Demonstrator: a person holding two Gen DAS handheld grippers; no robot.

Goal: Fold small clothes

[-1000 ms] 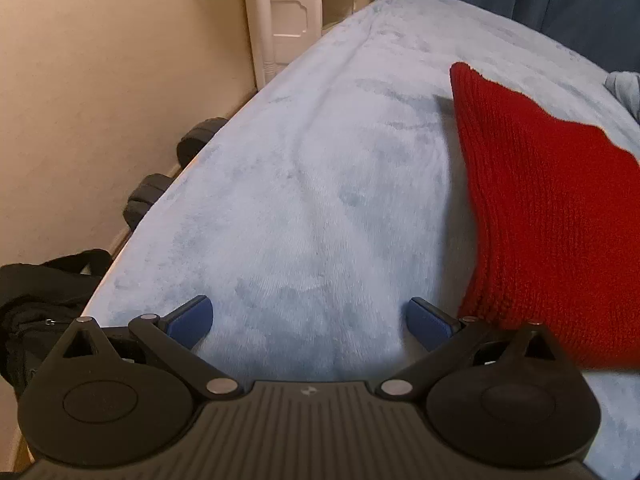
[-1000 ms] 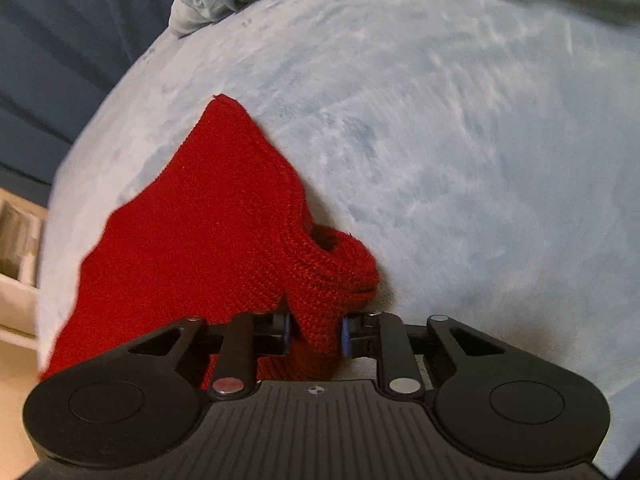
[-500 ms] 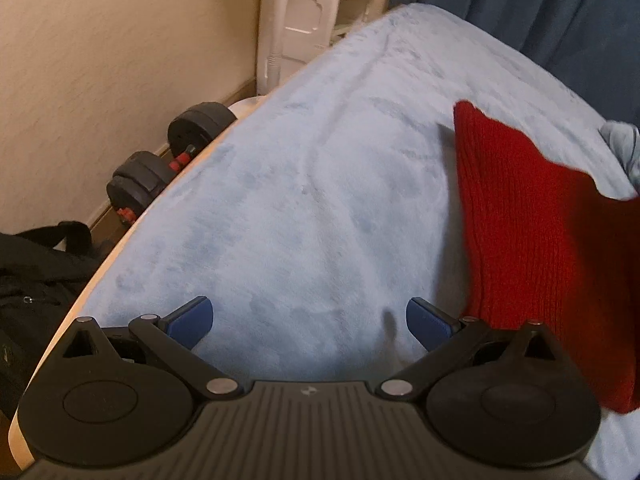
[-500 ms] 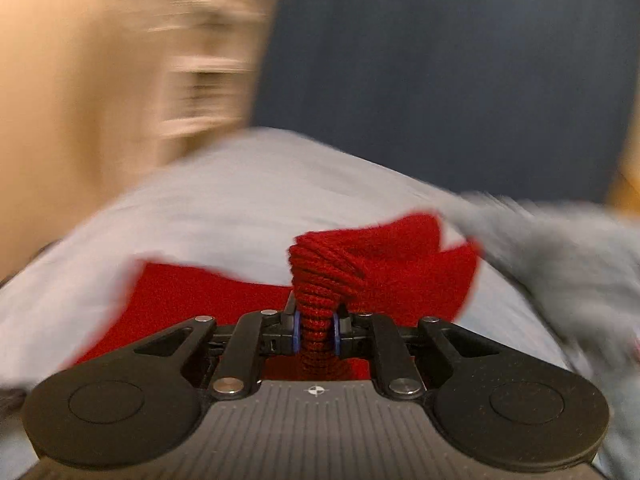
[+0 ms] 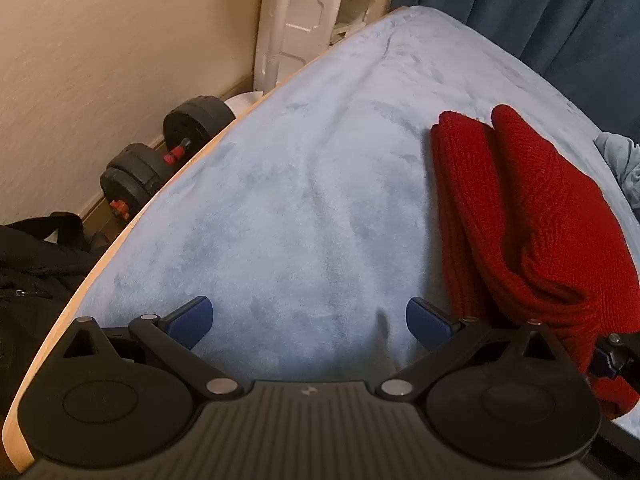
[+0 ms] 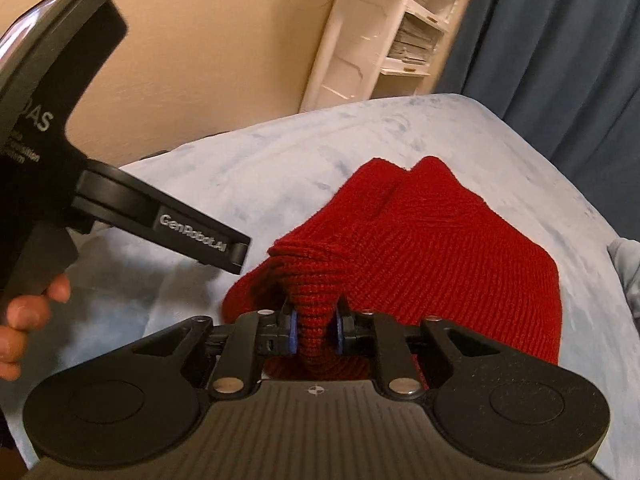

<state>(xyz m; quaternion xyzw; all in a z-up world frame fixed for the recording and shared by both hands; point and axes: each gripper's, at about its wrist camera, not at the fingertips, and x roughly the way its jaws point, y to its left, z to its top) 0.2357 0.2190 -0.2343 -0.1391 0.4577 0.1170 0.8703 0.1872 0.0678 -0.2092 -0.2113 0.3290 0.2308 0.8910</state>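
A red knitted garment [image 5: 532,216] lies folded over itself on the pale blue blanket [image 5: 304,184]; it also shows in the right wrist view [image 6: 432,248]. My right gripper [image 6: 316,330] is shut on a bunched edge of the garment at its near end and shows at the right edge of the left wrist view [image 5: 612,356]. My left gripper [image 5: 308,316] is open and empty, low over bare blanket just left of the garment. Its black body [image 6: 160,220] shows in the right wrist view.
The bed's left edge [image 5: 120,240] drops to the floor, with black dumbbells [image 5: 160,160] and a black bag [image 5: 32,280] by the beige wall. A white shelf unit [image 5: 312,12] and dark blue curtains [image 5: 560,12] stand behind. Grey cloth [image 5: 624,164] lies at far right.
My right gripper has swung round and carried the held edge of the red garment over the rest of it, so it now lies doubled. My left gripper has stayed open, shifting slightly.
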